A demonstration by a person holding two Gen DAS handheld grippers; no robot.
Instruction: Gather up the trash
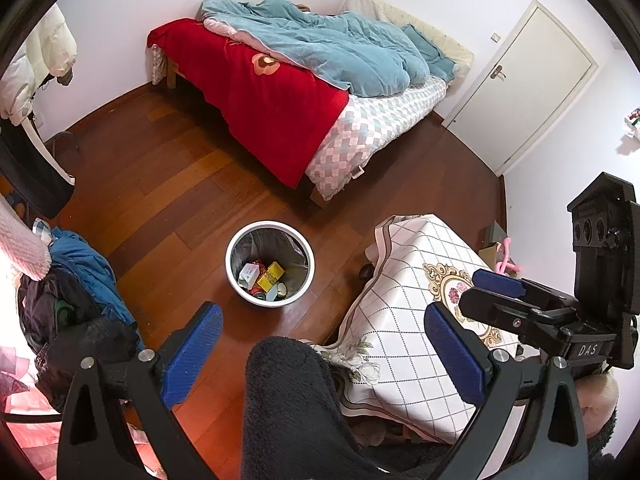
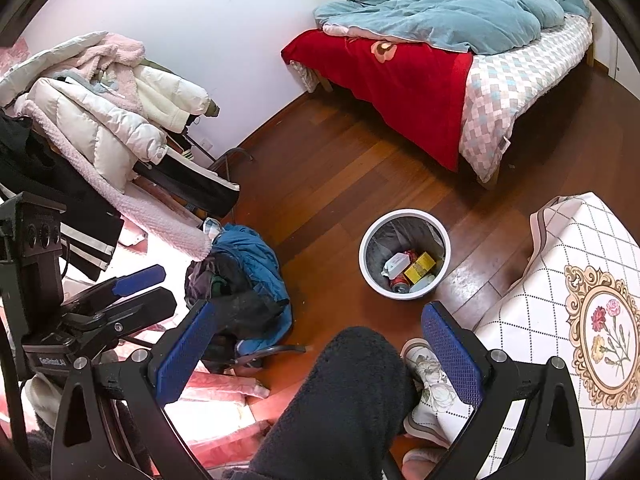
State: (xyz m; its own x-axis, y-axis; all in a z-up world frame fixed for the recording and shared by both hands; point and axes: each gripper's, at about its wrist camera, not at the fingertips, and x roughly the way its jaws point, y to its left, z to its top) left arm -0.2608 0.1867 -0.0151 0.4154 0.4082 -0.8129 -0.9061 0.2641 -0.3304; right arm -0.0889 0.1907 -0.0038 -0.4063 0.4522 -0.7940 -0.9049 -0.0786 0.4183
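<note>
Left gripper [image 1: 326,356] and right gripper [image 2: 320,354] wide apart, empty, trash bin [image 1: 236,280] beyond, apparently holding boxes, cans

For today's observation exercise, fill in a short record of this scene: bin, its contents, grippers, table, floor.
bin: white bin upright on the wood floor, beside the table
contents: yellow box, white carton, can
left gripper: open, holds nothing
right gripper: open, holds nothing
table: covered by a patterned cloth

White bin [image 1: 269,227], red blanket [image 1: 256,92], teal quilt [image 1: 320,40], white diamond-checked tablecloth [image 1: 404,312].
</note>
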